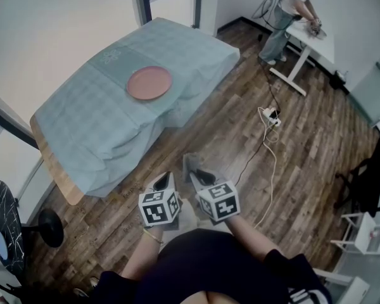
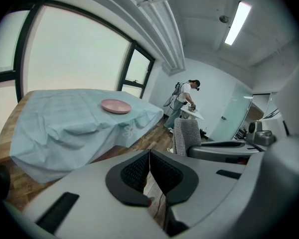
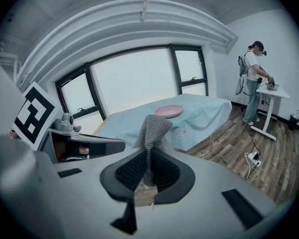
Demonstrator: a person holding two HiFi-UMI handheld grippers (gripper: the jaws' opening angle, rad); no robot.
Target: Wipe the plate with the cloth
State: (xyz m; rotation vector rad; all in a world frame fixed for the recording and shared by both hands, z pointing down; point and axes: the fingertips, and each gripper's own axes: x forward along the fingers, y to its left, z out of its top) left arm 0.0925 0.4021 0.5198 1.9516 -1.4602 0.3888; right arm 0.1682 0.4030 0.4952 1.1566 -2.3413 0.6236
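On your left, the table [image 1: 54, 170] lies under a pale blue cover [image 1: 101, 125] with a white flower print [image 1: 111, 57]. The pink plate [image 1: 149, 83] sits flat and right side up on that cover, towards the far end, well apart from both your grippers.

Your left gripper [image 1: 163, 181] hangs over the wooden floor [image 1: 304, 144], short of the table's near edge and pointing forward and down. In the left gripper view its jaws are clenched together with nothing between them. The cube [image 1: 159, 208] on it bears black-and-white square markers.

Just beside it, your right gripper [image 1: 199, 177] is clamped on the grey knitted cloth [image 1: 191, 163]. In the right gripper view the cloth [image 3: 152, 128] stands up out of the closed jaws, its long axis running along the line the gripper points, towards the table, and its free end droops over. The plate [image 3: 168, 111] shows beyond it.

Further right a white power strip [image 1: 272, 116] lies on the floor, and at the far right a person [image 1: 288, 11] stands at a white desk [image 1: 316, 46].
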